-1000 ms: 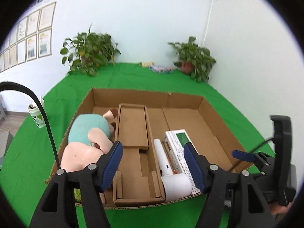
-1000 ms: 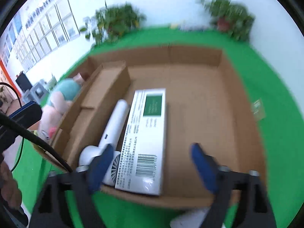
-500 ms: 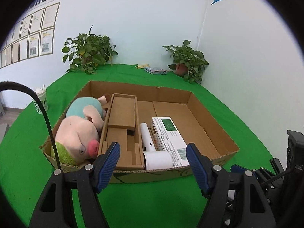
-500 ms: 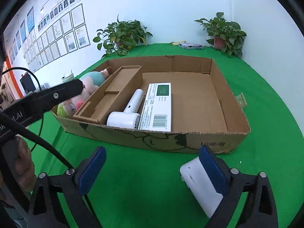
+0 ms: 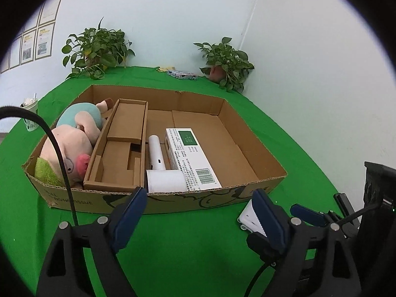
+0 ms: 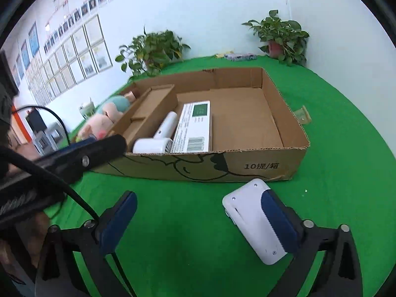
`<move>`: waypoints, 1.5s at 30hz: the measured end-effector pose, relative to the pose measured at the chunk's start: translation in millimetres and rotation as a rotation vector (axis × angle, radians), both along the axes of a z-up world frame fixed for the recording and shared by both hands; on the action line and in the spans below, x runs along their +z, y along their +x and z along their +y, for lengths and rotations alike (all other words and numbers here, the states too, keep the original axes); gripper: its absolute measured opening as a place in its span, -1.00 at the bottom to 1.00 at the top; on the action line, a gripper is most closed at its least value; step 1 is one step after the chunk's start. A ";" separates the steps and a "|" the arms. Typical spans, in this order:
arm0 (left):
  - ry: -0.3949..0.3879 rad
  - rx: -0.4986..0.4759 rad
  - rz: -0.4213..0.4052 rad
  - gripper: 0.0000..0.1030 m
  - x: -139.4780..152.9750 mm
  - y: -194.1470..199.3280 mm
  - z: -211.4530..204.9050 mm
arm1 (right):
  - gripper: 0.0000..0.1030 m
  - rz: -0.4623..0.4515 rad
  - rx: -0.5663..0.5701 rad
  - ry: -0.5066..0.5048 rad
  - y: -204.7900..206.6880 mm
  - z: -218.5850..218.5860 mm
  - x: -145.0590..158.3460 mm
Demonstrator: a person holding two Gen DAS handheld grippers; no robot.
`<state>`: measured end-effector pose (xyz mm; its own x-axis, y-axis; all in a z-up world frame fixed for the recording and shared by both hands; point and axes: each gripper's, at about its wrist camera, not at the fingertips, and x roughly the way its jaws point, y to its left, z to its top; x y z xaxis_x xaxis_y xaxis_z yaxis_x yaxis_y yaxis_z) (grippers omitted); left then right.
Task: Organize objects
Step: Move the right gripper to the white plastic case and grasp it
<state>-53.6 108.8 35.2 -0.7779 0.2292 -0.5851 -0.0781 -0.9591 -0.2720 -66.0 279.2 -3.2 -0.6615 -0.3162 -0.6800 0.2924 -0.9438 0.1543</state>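
While both jaws are opening, left claw (image 5: 198, 212) wide, empty, right claw (image 6: 200, 219) wide, beside white device (image 6: 250, 217).

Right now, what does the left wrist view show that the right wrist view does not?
Only the left wrist view shows the right gripper's black body at its edge. Only the right wrist view shows the small packet on the green cloth and the print on the cardboard box. Both show the plush toy, the white dryer, the white carton and the white device.
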 end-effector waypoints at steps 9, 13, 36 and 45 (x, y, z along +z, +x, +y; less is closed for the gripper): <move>0.052 -0.050 -0.129 0.68 -29.1 -14.6 3.2 | 0.99 -0.079 0.089 0.058 -7.9 39.2 -24.6; 0.127 -0.110 -0.195 0.67 -44.9 -19.7 8.9 | 0.98 -0.152 0.139 0.161 -21.1 43.2 -49.8; 0.308 -0.248 -0.337 0.67 -75.8 -36.5 16.7 | 0.97 -0.230 0.107 0.078 -25.2 26.2 -68.3; 0.293 -0.287 -0.359 0.67 -83.1 -29.8 28.5 | 0.31 -0.241 0.107 0.063 10.5 23.2 -72.1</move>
<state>-83.4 137.4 -47.9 -0.4229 0.5964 -0.6822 -0.1783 -0.7929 -0.5827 -55.4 302.4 -75.3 -0.4432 -0.3276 -0.8344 0.3534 -0.9193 0.1732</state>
